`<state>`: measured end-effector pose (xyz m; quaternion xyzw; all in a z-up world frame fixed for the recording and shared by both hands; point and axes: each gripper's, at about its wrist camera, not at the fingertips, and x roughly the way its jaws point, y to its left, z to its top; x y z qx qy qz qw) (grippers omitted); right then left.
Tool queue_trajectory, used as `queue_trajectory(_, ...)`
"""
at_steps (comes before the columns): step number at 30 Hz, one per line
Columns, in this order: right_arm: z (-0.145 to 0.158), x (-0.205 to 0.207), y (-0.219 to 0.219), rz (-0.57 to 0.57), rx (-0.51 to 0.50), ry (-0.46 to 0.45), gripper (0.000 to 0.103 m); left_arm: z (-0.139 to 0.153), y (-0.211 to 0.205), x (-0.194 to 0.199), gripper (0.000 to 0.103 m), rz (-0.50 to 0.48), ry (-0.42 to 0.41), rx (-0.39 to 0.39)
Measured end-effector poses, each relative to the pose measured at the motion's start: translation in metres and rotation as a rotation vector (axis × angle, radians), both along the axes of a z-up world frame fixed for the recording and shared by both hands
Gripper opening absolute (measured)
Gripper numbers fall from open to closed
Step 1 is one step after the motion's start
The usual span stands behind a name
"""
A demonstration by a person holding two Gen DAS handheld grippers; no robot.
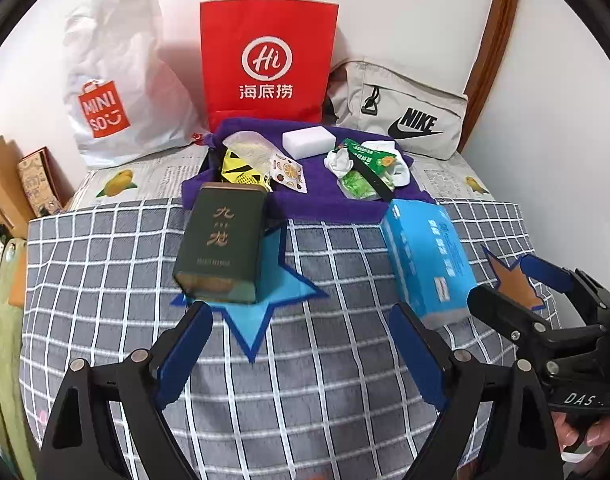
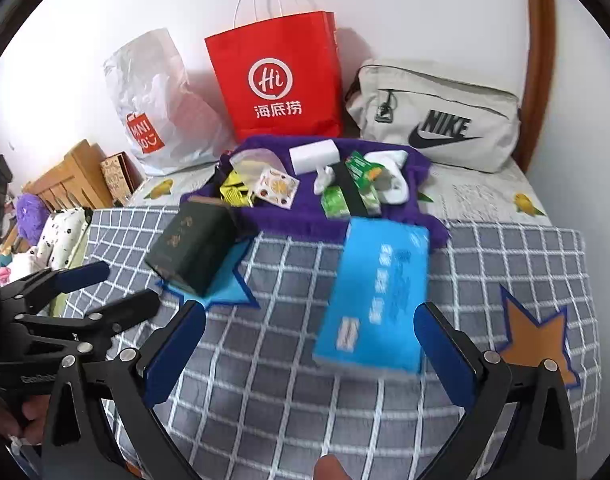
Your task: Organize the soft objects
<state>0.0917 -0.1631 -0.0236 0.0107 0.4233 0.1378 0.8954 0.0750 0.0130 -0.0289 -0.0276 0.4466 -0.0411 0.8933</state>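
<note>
A blue tissue pack (image 1: 427, 258) (image 2: 375, 294) lies on the grey checked cloth (image 1: 325, 340) (image 2: 265, 380). A dark green tin (image 1: 221, 240) (image 2: 191, 248) stands on a light blue star patch (image 1: 273, 292) (image 2: 229, 280). An orange star patch (image 1: 513, 284) (image 2: 541, 340) is at the right. Behind, a purple towel (image 1: 325, 204) (image 2: 273, 220) holds a white sponge block (image 1: 308, 141) (image 2: 315, 155), green packets (image 1: 359, 184) (image 2: 337, 202) and small sachets. My left gripper (image 1: 301, 348) (image 2: 85, 288) is open and empty, near the tin. My right gripper (image 2: 311, 348) (image 1: 517, 280) is open and empty, just in front of the tissue pack.
A red paper bag (image 1: 267, 52) (image 2: 281, 80), a white Miniso bag (image 1: 121, 80) (image 2: 157, 108) and a grey Nike pouch (image 1: 405, 112) (image 2: 437, 120) stand against the back wall. Boxes (image 1: 21, 184) and soft toys (image 2: 33, 216) lie off the left edge.
</note>
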Motion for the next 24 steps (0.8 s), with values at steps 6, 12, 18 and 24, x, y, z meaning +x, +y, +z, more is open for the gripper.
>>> queue_trajectory(6,-0.001,-0.032,-0.003,-0.01,-0.011,-0.023,0.103,0.006,-0.006,-0.03,0.09,0.016,-0.045,0.045)
queue_trajectory(12,0.006,-0.048,-0.003,-0.006,-0.013,-0.049,0.103,0.013,-0.006,-0.048,0.09,0.04,-0.078,0.047)
queue_trajectory(18,0.013,-0.057,0.002,-0.008,-0.045,-0.087,0.103,0.012,-0.003,-0.058,0.09,0.069,-0.081,0.031)
queue_trajectory(24,0.012,-0.062,0.001,-0.005,-0.037,-0.086,0.103,0.012,-0.003,-0.064,0.09,0.085,-0.082,0.028)
